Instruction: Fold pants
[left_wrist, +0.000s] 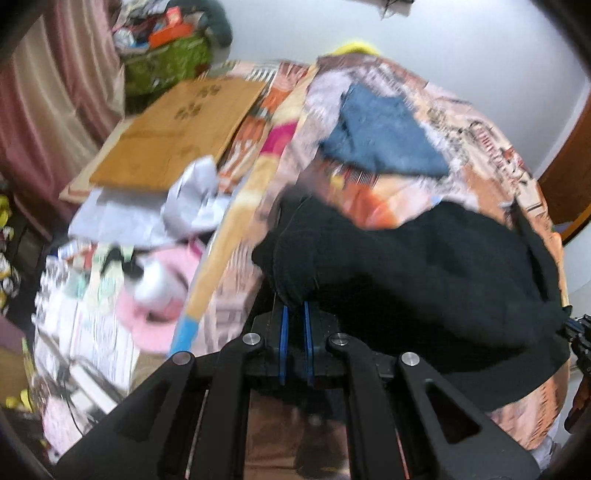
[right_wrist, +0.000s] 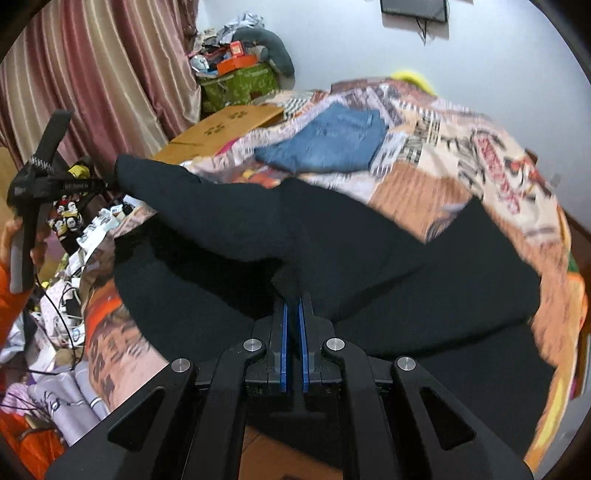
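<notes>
I have the black pants (right_wrist: 332, 258) pinched in both hands — my left gripper (left_wrist: 294, 314) and my right gripper (right_wrist: 292, 306) are each clamped on an edge of the cloth, lifted over the patterned bedspread (right_wrist: 461, 162). The rest lies spread on the bed, so I judge the first fold mid-carry — laying it flat and further folds remain.

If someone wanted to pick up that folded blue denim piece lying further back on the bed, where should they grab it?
Judging by its pose, take the blue denim piece by its near edge, coming from the front over the black pants. It lies flat on the patterned bedspread, so pinching an edge seems easiest.
</notes>
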